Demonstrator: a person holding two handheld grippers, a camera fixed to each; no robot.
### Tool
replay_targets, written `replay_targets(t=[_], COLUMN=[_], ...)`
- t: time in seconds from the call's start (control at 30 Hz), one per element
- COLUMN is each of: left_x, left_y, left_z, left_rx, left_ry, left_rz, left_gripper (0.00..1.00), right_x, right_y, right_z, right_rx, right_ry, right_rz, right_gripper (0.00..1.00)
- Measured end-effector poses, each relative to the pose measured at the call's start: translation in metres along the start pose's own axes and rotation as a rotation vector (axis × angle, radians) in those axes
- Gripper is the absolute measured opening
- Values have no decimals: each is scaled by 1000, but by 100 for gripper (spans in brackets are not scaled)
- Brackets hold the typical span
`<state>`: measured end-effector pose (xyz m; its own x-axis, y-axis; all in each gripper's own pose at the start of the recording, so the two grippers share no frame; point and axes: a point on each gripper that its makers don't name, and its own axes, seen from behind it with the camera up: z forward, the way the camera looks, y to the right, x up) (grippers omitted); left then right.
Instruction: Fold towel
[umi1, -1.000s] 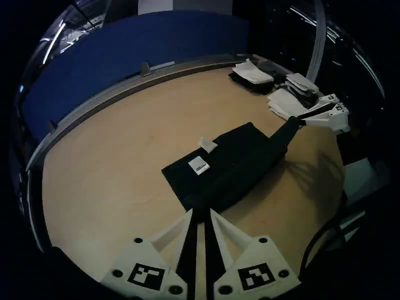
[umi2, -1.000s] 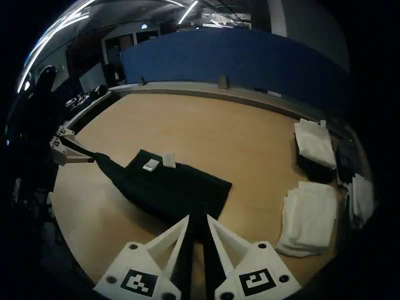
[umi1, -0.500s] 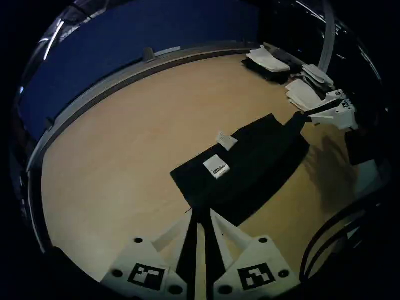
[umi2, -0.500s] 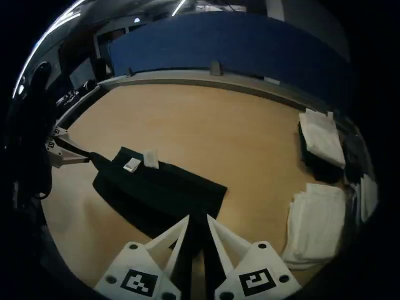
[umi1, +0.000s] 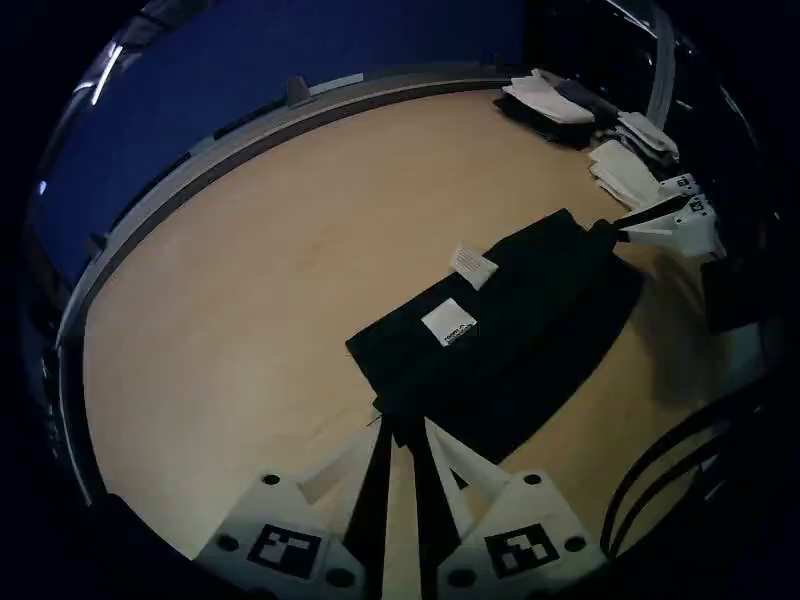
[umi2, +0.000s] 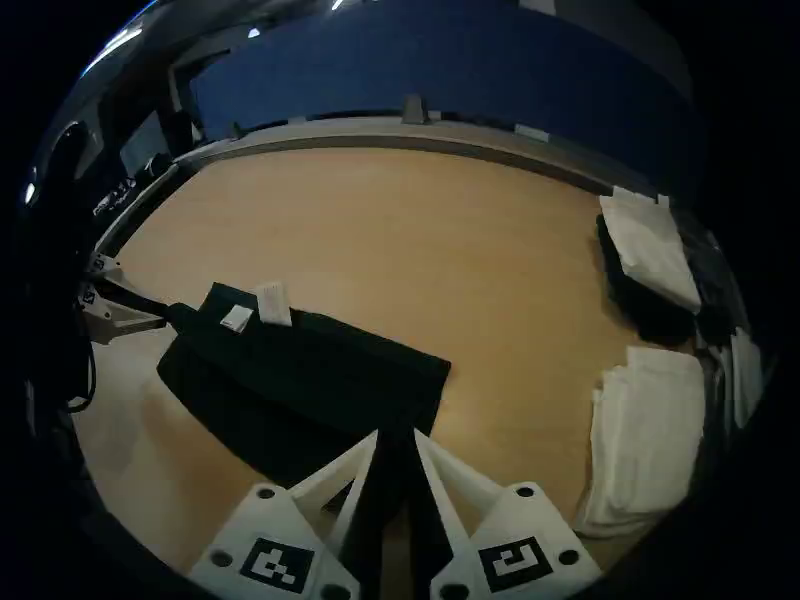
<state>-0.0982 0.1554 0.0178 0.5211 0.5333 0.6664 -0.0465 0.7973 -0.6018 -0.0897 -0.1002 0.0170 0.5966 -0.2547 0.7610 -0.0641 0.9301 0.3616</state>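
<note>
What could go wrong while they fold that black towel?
The left gripper and right gripper each pinch just a corner of the black towel, so a corner might slip out. If they move unevenly, the fold could land crooked, perhaps with the white tags left showing.

At bottom centre of the left gripper view, the left gripper (umi1: 402, 430) is seen with its fingers (umi1: 340, 463) pinched on a towel (umi1: 500, 320) corner. The right gripper (umi2: 395, 445) is clamped likewise at bottom centre of the right gripper view.
</note>
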Motion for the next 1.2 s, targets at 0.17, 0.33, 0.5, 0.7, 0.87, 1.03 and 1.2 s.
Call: replay_targets(t=[0.17, 0.33, 0.5, 0.7, 0.87, 1.03, 1.2], left_x=[-1, 0, 3, 8, 12, 15, 19], left_y=[-6, -13, -20, -31, -38, -46, -52], left_z=[8, 15, 20, 21, 21, 19, 14], left_rx=[18, 44, 63, 81, 99, 114, 129], left_ry=[-10, -13, -12, -5, 0, 13, 35], left_rz=[2, 6, -8, -24, -30, -41, -58], left_gripper=[25, 27, 35, 46, 58, 74, 89], right_x=[-2, -1, 3, 9, 14, 21, 28], right_y=[1, 7, 17, 24, 27, 30, 32], right_z=[8, 14, 20, 24, 25, 24, 20], right_rx=[-19, -61, -112, -147, -165, -178, -186], right_ry=[-25, -28, -26, -19, -5, 15, 40], right_rz=[-16, -28, -34, -40, -36, -30, -28], right_gripper=[14, 19, 33, 44, 53, 64, 71])
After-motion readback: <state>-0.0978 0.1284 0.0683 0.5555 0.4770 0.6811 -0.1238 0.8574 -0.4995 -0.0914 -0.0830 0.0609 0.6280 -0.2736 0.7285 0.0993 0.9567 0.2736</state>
